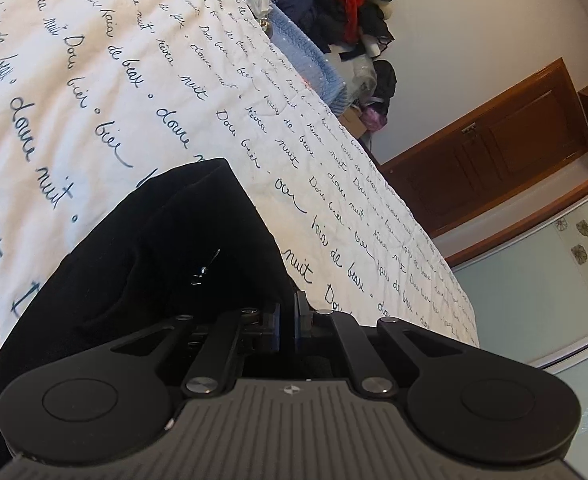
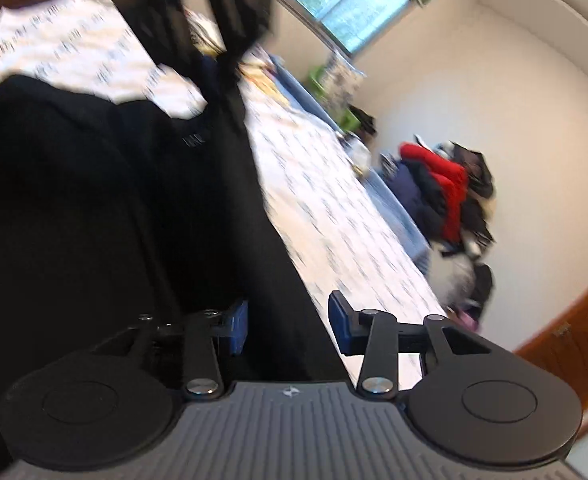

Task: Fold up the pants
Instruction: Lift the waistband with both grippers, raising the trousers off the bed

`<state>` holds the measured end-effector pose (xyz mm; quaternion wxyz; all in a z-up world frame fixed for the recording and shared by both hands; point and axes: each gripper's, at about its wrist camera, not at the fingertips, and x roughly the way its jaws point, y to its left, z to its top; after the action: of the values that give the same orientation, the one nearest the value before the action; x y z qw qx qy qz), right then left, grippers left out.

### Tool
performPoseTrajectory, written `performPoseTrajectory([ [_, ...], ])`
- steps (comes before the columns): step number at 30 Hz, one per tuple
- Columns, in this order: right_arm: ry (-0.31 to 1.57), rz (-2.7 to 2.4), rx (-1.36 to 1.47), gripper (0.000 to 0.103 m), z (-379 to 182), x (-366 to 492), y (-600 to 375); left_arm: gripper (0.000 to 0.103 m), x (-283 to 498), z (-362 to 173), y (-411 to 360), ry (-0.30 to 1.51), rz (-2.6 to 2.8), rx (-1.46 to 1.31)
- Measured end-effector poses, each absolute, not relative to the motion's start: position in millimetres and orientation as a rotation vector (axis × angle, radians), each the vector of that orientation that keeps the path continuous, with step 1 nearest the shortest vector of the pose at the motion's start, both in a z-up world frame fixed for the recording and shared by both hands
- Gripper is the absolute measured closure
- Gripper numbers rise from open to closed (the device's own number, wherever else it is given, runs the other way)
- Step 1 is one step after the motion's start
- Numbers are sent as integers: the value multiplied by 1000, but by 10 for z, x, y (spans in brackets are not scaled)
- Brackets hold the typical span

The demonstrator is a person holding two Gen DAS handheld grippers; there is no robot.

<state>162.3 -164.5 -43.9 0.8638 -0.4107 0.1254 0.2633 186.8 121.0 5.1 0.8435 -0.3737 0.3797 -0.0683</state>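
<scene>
The black pants (image 1: 166, 248) lie on a white quilt with blue script (image 1: 94, 80). My left gripper (image 1: 288, 322) is shut on an edge of the pants, the blue pads pressed nearly together with black cloth between them. In the right wrist view, which is blurred by motion, the pants (image 2: 114, 220) fill the left half. My right gripper (image 2: 288, 328) is open, its blue pads (image 2: 340, 328) wide apart, with black cloth running between the jaws. At the top the other gripper (image 2: 230, 12) shows dark and blurred above the pants.
A heap of dark and red clothes (image 1: 334, 4) sits past the far end of the bed, also in the right wrist view (image 2: 446, 196). A blue blanket (image 1: 306, 60) edges the quilt. A wooden door (image 1: 494, 148) and a window (image 2: 346, 4) stand beyond.
</scene>
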Motion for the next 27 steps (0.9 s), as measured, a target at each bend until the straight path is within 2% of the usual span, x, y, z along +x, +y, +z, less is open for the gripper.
performPoseTrajectory([
  [6, 360, 344, -843, 67, -487, 1882, -2160, 94, 1758, -35, 1248, 803, -137, -792],
  [7, 378, 309, -867, 73, -525, 1935, -2219, 94, 1757, -50, 1251, 805, -132, -789],
  [8, 398, 286, -873, 84, -553, 1971, -2279, 94, 1763, -66, 1247, 808, -126, -786],
  [11, 429, 275, -842, 98, -562, 2017, -2380, 93, 1800, -121, 1251, 812, -114, -792],
  [18, 377, 286, -933, 99, -574, 1770, -2275, 94, 1783, -150, 1345, 781, -114, -857],
  [27, 347, 302, -902, 99, -388, 1294, -2258, 94, 1389, 40, 1476, 746, -169, -833],
])
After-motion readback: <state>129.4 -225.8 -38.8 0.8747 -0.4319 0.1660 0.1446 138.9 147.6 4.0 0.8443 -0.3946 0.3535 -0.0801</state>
